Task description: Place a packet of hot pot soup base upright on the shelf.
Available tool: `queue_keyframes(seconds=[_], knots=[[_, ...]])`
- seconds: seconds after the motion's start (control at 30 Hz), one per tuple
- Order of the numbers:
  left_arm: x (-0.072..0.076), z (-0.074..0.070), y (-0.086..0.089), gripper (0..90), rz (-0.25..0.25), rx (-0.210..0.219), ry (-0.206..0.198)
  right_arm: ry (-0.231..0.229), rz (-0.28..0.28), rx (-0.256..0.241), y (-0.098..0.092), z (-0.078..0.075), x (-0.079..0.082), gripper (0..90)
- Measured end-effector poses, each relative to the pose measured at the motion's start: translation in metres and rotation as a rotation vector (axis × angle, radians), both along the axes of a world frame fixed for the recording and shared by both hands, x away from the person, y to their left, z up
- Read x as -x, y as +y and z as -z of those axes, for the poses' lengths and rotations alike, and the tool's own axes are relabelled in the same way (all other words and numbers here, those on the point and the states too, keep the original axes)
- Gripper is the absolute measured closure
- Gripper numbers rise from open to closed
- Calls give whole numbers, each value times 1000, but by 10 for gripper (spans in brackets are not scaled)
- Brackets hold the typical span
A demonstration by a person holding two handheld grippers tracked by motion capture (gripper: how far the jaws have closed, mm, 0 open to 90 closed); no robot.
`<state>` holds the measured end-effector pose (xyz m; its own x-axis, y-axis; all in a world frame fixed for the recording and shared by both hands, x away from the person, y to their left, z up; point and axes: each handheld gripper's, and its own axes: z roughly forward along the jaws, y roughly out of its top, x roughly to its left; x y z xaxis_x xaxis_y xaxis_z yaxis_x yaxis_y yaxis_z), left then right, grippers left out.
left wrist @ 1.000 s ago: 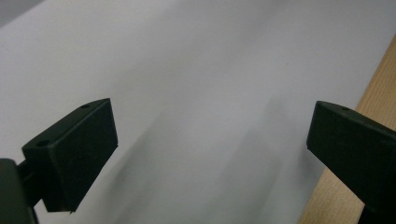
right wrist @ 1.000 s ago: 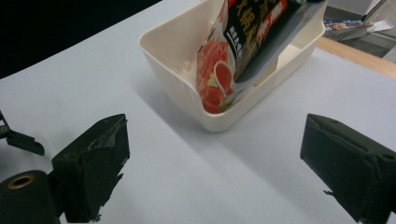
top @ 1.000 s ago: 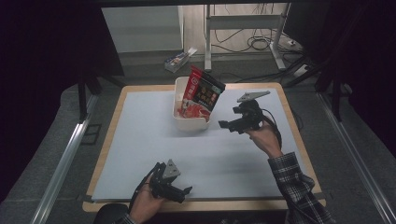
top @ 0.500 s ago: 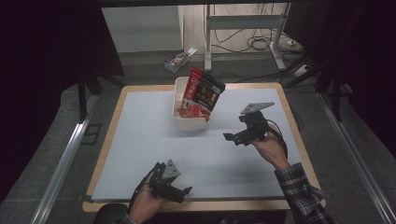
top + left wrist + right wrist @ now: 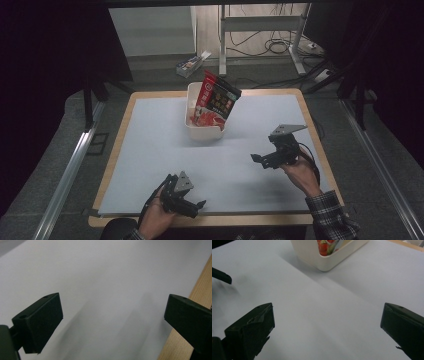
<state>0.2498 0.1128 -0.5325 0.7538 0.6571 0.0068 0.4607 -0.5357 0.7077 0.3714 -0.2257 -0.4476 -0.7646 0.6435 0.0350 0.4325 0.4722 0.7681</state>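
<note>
A red snack bag (image 5: 216, 99) stands tilted in a white bin (image 5: 204, 131) at the middle back of the white mat. My right gripper (image 5: 260, 160) hovers over the mat's right side, in front of the bin and apart from it, jaws open and empty. In the right gripper view my right gripper (image 5: 328, 315) points toward the bin (image 5: 325, 257), where the bag's lower part (image 5: 325, 246) shows. My left gripper (image 5: 196, 207) rests near the front edge, open and empty. In the left gripper view my left gripper (image 5: 113, 306) faces bare mat.
The white mat (image 5: 150, 150) lies on a wooden table whose rim (image 5: 200, 295) shows beside the left gripper. A small box (image 5: 191, 62) lies on the floor beyond the table, near desk legs and cables. The left gripper's jaw tip (image 5: 222, 276) shows in the right gripper view.
My right gripper has drawn back from beside the bin toward the front right of the mat. The left gripper has stayed in place.
</note>
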Motion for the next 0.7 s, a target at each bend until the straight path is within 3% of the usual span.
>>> queue_keyframes(seconds=[0.43,0.7], knots=[[0,1,-1,17,1,-2,-2,-44,20,15,-22,16,28,0],[1,1,-2,16,8,-5,-9,-11,55,86,-36,42,39,0]])
